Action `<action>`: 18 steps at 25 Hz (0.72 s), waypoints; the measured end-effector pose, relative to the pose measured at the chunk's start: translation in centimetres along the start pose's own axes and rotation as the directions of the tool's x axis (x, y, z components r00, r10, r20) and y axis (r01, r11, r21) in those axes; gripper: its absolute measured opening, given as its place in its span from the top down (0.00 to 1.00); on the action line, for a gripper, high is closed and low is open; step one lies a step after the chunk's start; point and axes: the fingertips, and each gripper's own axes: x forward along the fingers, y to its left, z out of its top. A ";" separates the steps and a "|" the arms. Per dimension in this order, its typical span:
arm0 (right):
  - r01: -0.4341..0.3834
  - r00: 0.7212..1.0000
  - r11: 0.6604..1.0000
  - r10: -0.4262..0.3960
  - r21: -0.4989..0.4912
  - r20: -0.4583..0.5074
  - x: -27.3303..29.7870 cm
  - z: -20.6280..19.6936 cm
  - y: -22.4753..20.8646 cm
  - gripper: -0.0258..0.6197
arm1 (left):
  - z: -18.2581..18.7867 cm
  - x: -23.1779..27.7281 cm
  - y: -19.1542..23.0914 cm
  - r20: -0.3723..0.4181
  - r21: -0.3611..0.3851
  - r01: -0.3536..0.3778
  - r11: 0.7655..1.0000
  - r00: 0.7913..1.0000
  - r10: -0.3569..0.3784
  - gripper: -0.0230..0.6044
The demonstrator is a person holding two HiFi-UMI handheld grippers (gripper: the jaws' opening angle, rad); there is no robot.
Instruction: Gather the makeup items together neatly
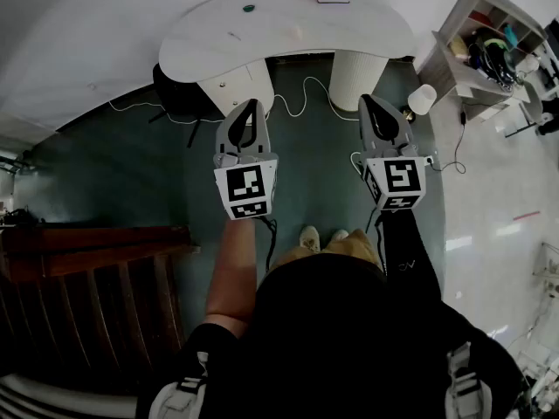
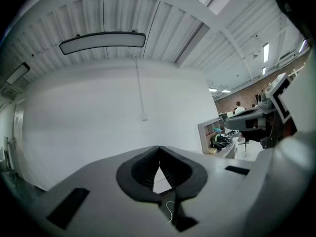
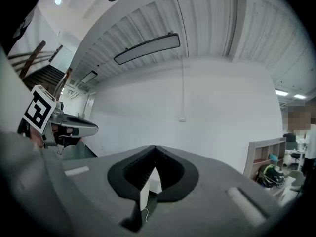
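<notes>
We hold left gripper (image 1: 252, 105) and right gripper (image 1: 368, 101) level, jaws pinched together, empty; white table (image 1: 279, 37) far ahead.

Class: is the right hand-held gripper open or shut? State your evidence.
Shut. On the right hand-held gripper, the jaw tips meet, with nothing held between them.

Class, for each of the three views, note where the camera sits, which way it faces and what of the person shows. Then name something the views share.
Head view: on the person's head, looking steeply down at the floor and white desk; left forearm, shoes, left tongs and right tongs show.
Left gripper view: rides the left tongs, level, facing the white wall; shut jaws show.
Right gripper view: rides the right tongs, facing the same wall; shut jaws show.
Shared: the shelf unit appears in all three.
</notes>
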 end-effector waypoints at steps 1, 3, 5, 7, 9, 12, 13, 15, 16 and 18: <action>-0.003 1.000 1.000 0.003 -0.001 0.001 0.1 0.0 0.0 0.95 | 0.1 0.0 0.0 0.002 -0.003 -0.002 1.000 1.000 0.002 0.95; -0.011 1.000 1.000 0.011 -0.003 0.003 0.2 0.1 0.1 0.95 | 0.2 -0.1 0.0 0.003 -0.005 -0.003 1.000 1.000 0.004 0.95; -0.023 1.000 1.000 0.023 -0.009 0.003 0.2 0.2 0.4 0.95 | 0.3 -0.1 0.0 0.004 -0.001 -0.004 1.000 1.000 0.004 0.95; -0.028 1.000 1.000 0.028 -0.013 0.007 0.2 0.3 0.6 0.95 | 0.5 -0.1 0.3 0.007 0.002 -0.008 1.000 1.000 0.008 0.95; -0.034 0.999 0.999 0.034 -0.003 0.014 0.2 0.4 0.8 0.95 | 0.7 -0.2 0.6 0.015 0.003 -0.012 1.000 1.000 0.012 0.95; -0.064 0.998 0.998 0.064 0.014 -0.004 0.4 -0.2 1.3 0.95 | 0.7 -0.2 0.8 0.016 0.003 -0.011 1.000 1.000 0.011 0.95; -0.069 0.998 0.997 0.069 0.017 -0.011 0.5 -0.4 1.4 0.95 | 0.6 -0.2 0.8 0.014 0.001 -0.010 1.000 1.000 0.010 0.95; -0.078 0.997 0.997 0.078 0.017 -0.013 0.7 -0.5 1.5 0.95 | 0.7 -0.1 0.9 0.015 -0.004 -0.008 1.000 1.000 0.008 0.95; -0.085 0.996 0.996 0.085 0.014 -0.010 0.9 -0.4 1.6 0.95 | 0.7 0.1 0.9 0.018 -0.007 -0.009 1.000 1.000 0.009 0.95; -0.098 0.995 0.995 0.098 0.004 -0.006 1.3 -0.4 1.5 0.95 | 0.7 0.6 1.0 0.020 -0.013 -0.012 1.000 1.000 0.012 0.95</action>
